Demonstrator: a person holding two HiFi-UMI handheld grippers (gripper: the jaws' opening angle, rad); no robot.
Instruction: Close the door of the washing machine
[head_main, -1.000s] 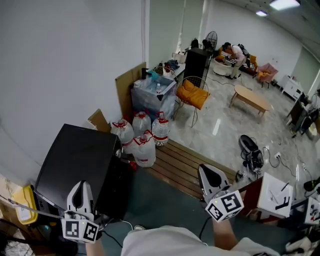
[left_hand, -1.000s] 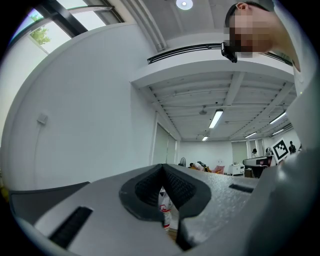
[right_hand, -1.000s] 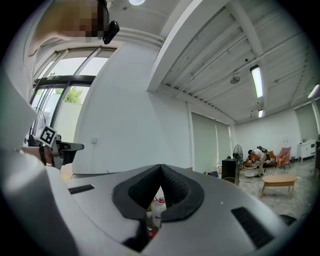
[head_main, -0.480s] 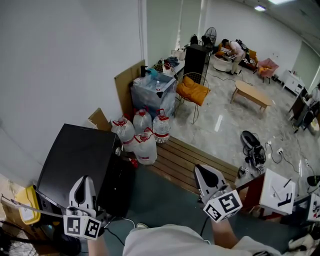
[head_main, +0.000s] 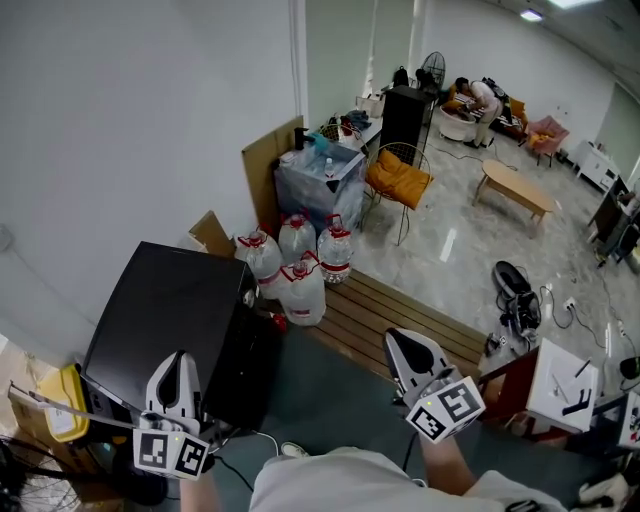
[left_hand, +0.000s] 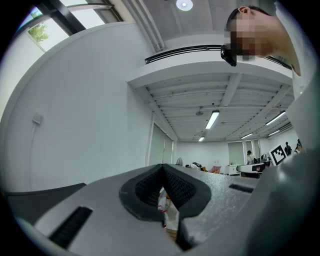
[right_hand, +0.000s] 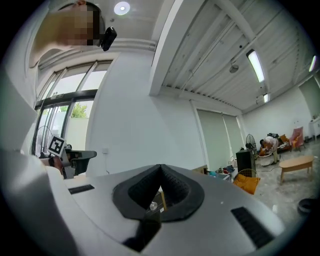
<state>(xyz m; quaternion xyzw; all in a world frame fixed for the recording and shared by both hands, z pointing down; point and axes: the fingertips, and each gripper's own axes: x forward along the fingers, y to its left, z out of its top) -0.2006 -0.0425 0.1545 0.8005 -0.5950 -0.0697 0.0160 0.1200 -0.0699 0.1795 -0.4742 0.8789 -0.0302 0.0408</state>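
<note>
Your left gripper (head_main: 180, 362) is clenched shut on nothing, its jaws meeting at the tip, and your right gripper (head_main: 403, 345) looks shut and empty as well. The boxy black washing machine (head_main: 165, 315) stands just ahead of the left gripper, touching it or nearly so in the head view. The right gripper is well apart, across the dark floor mat (head_main: 330, 400).

The machine's dark front face (head_main: 243, 365) turns toward the gap between your two hands. No door leaf stands out from that face that can be made out, though it is too dark to tell a latched door from one ajar. Whichever it is, your left hand is nearer, and the push would run from the mat side into the cabinet.
</note>
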